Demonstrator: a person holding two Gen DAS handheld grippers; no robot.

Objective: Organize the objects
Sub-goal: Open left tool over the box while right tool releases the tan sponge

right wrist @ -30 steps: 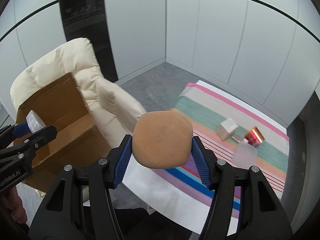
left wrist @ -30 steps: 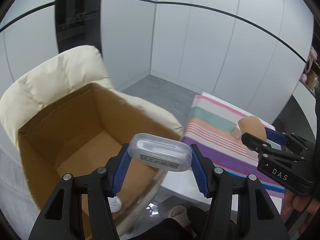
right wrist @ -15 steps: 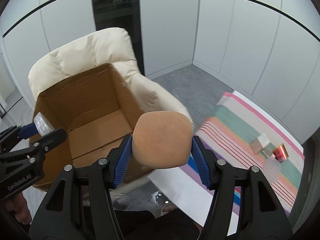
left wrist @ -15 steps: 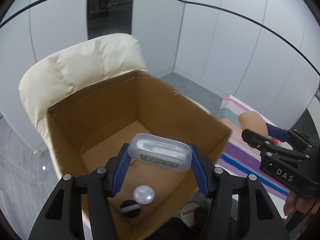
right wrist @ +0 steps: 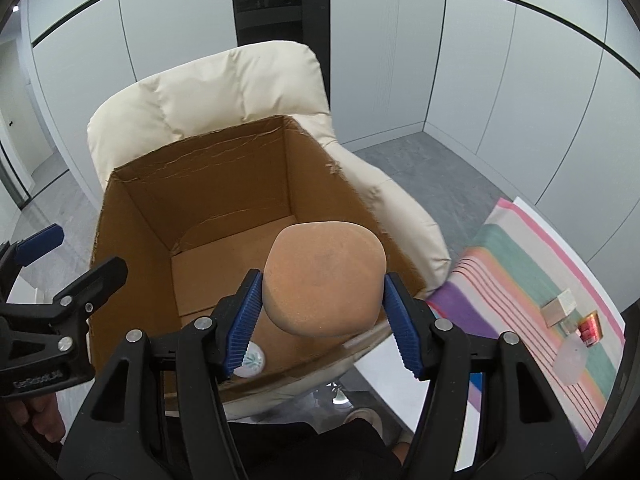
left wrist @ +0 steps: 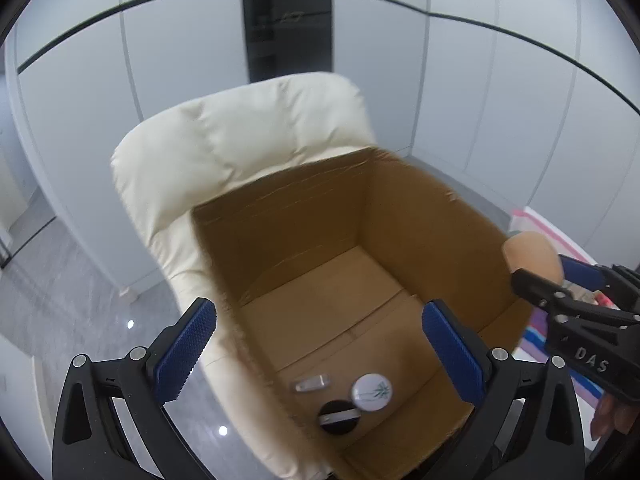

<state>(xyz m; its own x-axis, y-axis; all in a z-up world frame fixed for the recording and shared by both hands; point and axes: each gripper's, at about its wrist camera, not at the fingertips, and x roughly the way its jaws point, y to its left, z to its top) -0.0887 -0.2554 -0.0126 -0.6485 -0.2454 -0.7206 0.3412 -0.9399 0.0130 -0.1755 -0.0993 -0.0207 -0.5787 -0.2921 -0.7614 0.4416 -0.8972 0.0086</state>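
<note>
An open cardboard box (left wrist: 400,208) sits on a cream padded chair (left wrist: 240,140). My left gripper (left wrist: 318,312) hangs over the box's near left wall with its jaws opening wide and nothing between them. On the box floor lie a small clear case (left wrist: 312,382), a white round lid (left wrist: 371,392) and a black round piece (left wrist: 339,416). My right gripper (right wrist: 324,282) is shut on a tan rounded sponge (right wrist: 324,264), held above the near right part of the box (right wrist: 208,184). The left wrist view shows that sponge (left wrist: 530,252) at the box's right rim.
A table with a striped cloth (right wrist: 520,264) stands to the right, carrying a small pale box (right wrist: 558,306), a red item (right wrist: 590,326) and a frosted container (right wrist: 570,364). Grey floor and white wall panels surround the chair (right wrist: 208,80). A person's legs are below the grippers.
The left jaws have sprung open and let go of the clear case, which now lies in the box. Both grippers have swung left from the table to over the box.
</note>
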